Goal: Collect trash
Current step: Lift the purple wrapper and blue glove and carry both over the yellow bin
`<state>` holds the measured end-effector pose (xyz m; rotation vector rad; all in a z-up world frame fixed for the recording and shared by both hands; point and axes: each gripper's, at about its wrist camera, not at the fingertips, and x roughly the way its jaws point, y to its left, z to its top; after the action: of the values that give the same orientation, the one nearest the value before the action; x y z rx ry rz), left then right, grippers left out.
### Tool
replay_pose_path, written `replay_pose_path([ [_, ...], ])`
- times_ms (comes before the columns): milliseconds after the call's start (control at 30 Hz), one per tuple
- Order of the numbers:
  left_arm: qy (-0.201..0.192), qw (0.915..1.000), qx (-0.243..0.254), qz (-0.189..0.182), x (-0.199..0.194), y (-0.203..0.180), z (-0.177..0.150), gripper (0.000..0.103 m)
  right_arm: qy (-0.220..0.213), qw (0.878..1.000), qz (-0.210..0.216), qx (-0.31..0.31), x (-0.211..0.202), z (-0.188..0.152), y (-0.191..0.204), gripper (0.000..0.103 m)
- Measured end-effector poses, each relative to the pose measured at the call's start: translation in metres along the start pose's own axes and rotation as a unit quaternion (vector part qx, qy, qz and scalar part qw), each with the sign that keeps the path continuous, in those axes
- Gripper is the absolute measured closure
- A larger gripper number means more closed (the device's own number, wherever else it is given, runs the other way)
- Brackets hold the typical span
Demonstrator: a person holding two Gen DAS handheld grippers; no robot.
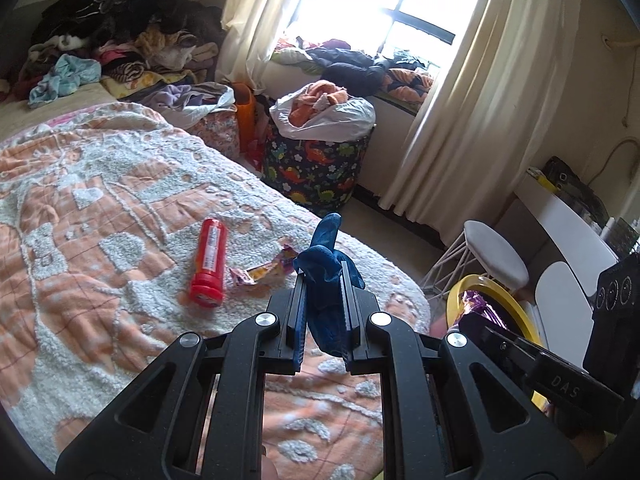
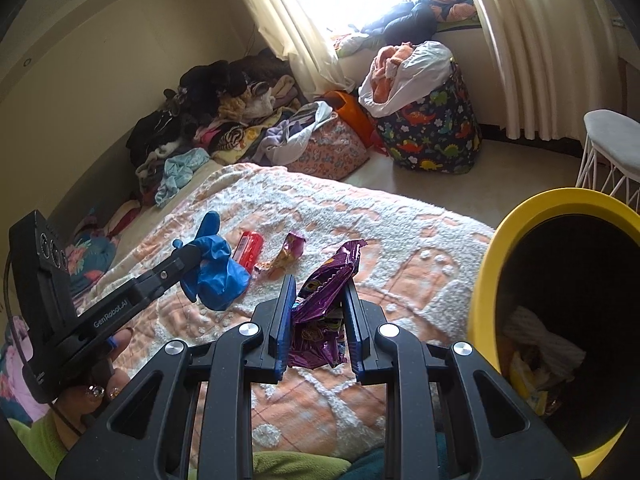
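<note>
Left fingers (image 1: 323, 280) clamping blue glove (image 1: 326, 276), right fingers (image 2: 318, 292) clamping purple wrapper (image 2: 324, 296), bin (image 2: 486, 280) contents murky.

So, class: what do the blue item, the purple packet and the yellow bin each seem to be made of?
Blue glove: thin rubbery material, probably nitrile or latex; it sags in soft, faintly shiny folds.
Purple wrapper: metallised plastic film, glossy with sharp crinkles.
Yellow bin: likely moulded plastic; smooth, even colour, thick rounded rim.

Dark dino-print fabric hamper (image 1: 316, 172) w/ white bag stands just beyond bed's peach-white fleece blanket (image 1: 100, 200); white round stool (image 1: 496, 256) right of hamper.
</note>
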<state>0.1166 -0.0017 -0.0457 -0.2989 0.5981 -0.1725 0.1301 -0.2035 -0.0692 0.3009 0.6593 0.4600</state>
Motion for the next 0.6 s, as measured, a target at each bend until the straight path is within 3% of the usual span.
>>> replay_pose_path([
  [600, 0.002, 0.9987, 0.043, -0.028, -0.006, -0.040, -0.002, 0.094, -0.039, 0.998, -0.037, 0.027, -0.041, 0.007, -0.040, 0.081],
])
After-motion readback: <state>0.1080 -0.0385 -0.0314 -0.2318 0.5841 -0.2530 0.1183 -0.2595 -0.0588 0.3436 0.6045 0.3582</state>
